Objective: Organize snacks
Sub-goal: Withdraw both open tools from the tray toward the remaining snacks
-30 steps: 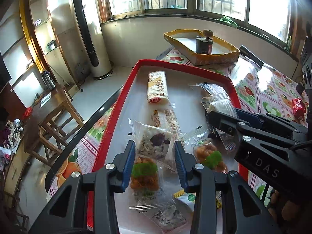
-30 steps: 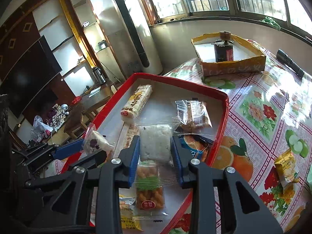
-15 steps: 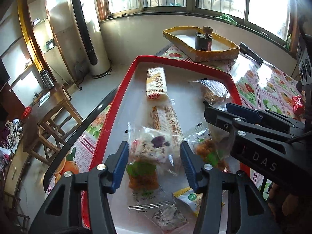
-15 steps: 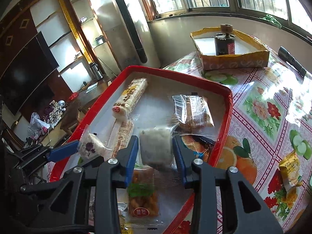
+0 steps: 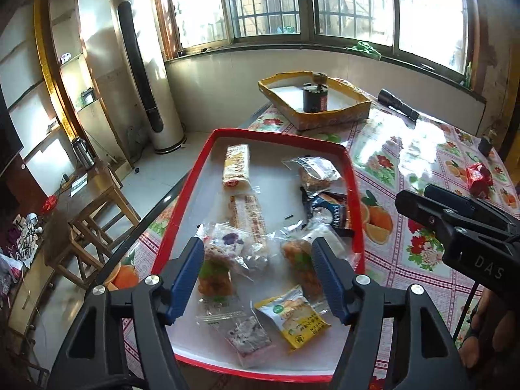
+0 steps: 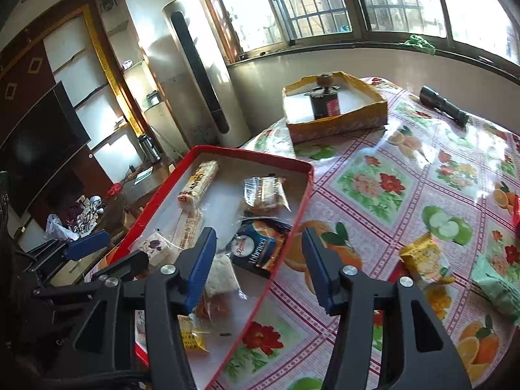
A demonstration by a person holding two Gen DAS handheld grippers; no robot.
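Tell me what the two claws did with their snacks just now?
Both let go. The left claw dropped its clear-wrapped purple-flecked rice cake onto the red plastic tray; the right claw released its plain white rice cake there. Both are opening and pulling back, with nothing gripped. The other snacks stayed put.

You faced barred windows (image 5: 266, 3) admitting strong daylight above a pale wall. A white tower air conditioner (image 5: 146, 68) stood on the tiled floor (image 5: 152, 178), beside gold-trimmed shelving (image 6: 94, 74), a television (image 6: 35, 149) and a wooden table (image 5: 87, 195).
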